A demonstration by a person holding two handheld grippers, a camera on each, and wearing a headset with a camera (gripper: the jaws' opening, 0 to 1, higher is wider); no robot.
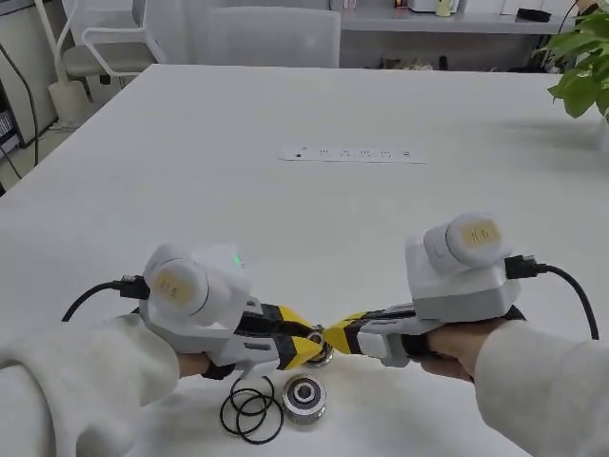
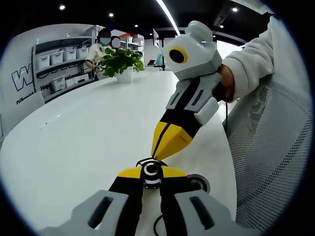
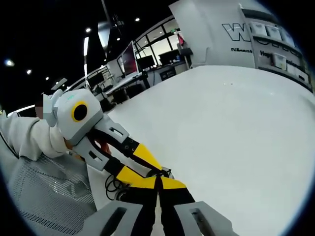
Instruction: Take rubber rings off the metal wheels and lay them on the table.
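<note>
A small metal wheel (image 1: 321, 355) hangs just above the white table (image 1: 285, 209), with my left gripper (image 1: 306, 350) shut on it. In the left gripper view the wheel (image 2: 151, 176) sits between my yellow jaws, a black rubber ring (image 2: 145, 161) at its top edge. My right gripper (image 1: 333, 338) comes in from the opposite side, its tips shut at that ring. A second metal wheel (image 1: 304, 397) lies on the table below, beside several loose rubber rings (image 1: 252, 409). In the right gripper view my right gripper (image 3: 158, 181) meets the left gripper's yellow tips (image 3: 147, 160).
A white power strip (image 1: 352, 153) lies mid-table. A leafy plant (image 1: 580, 67) stands at the far right edge. White chairs (image 1: 266, 38) line the far side. The person's sleeves flank both grippers at the near edge.
</note>
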